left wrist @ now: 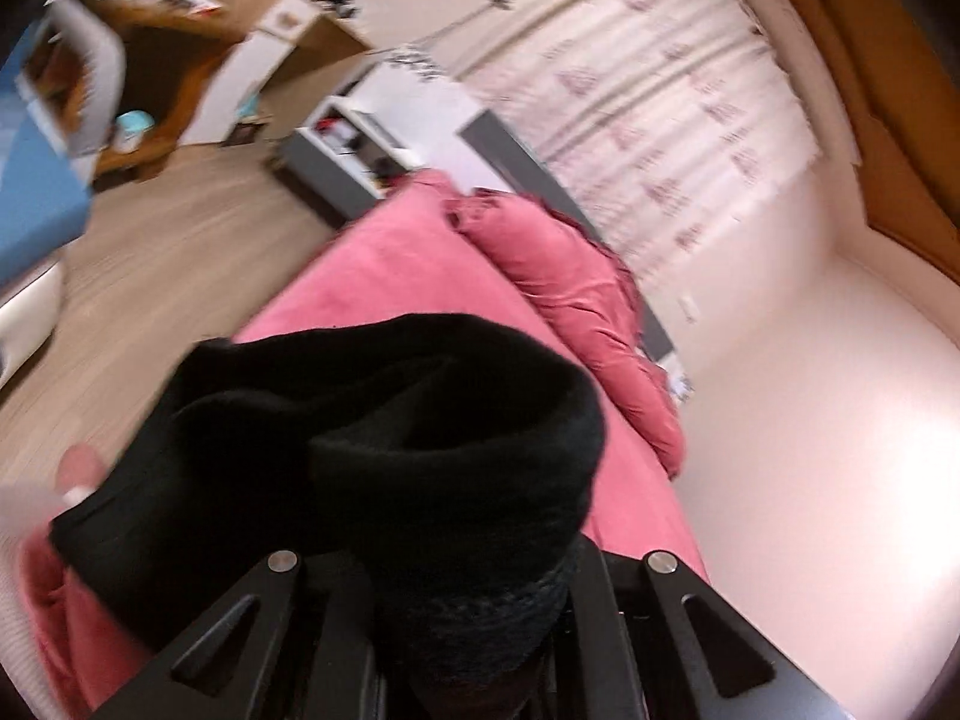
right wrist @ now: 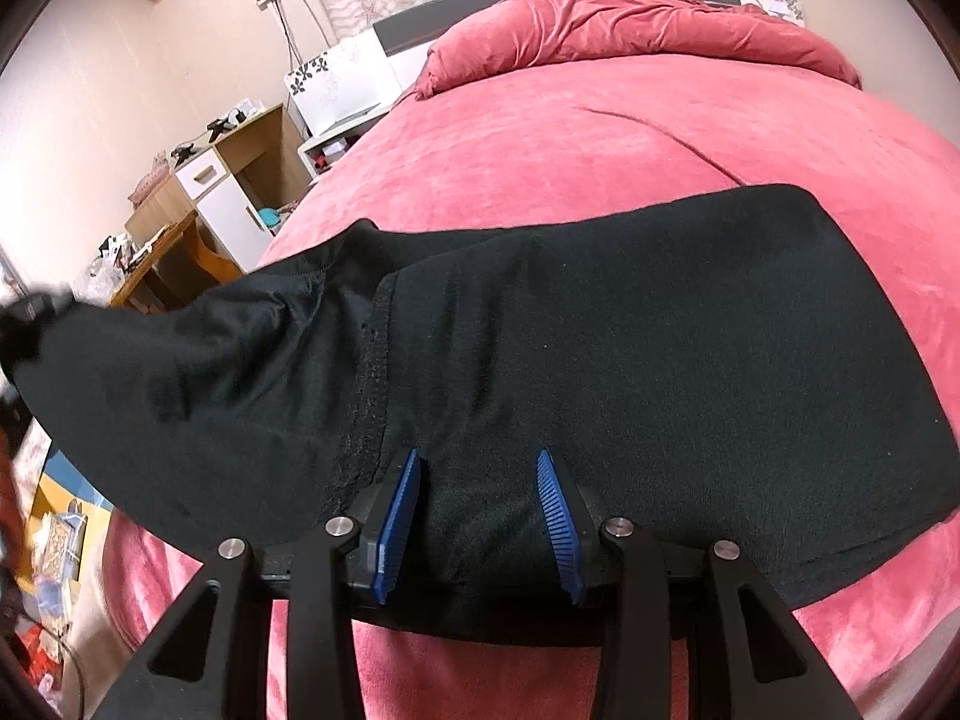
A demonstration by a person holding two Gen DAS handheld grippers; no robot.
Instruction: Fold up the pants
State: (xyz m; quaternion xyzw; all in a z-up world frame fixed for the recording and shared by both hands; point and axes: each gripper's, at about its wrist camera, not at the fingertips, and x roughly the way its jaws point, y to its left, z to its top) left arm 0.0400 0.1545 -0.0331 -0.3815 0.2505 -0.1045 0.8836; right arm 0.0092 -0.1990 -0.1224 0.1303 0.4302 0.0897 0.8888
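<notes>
The black pants (right wrist: pixel 630 348) lie across the pink bed cover (right wrist: pixel 600 132), one end lifted off to the left. My right gripper (right wrist: pixel 480 492) is open, its blue fingertips (right wrist: pixel 402 504) resting over the pants' near edge beside the ribbed waistband. In the left wrist view a bunched fold of the black pants (left wrist: pixel 384 438) covers my left gripper (left wrist: pixel 468 606); its fingers are hidden under the cloth, which hangs raised above the bed. In the right wrist view the left gripper (right wrist: pixel 27 312) shows blurred at the lifted end.
A rumpled pink duvet (right wrist: pixel 630 18) lies at the head of the bed. A white bedside cabinet (right wrist: pixel 342 90), a wooden desk with clutter (right wrist: pixel 174 240) and patterned curtains (left wrist: pixel 660 102) stand beyond. Wooden floor (left wrist: pixel 168 240) lies left of the bed.
</notes>
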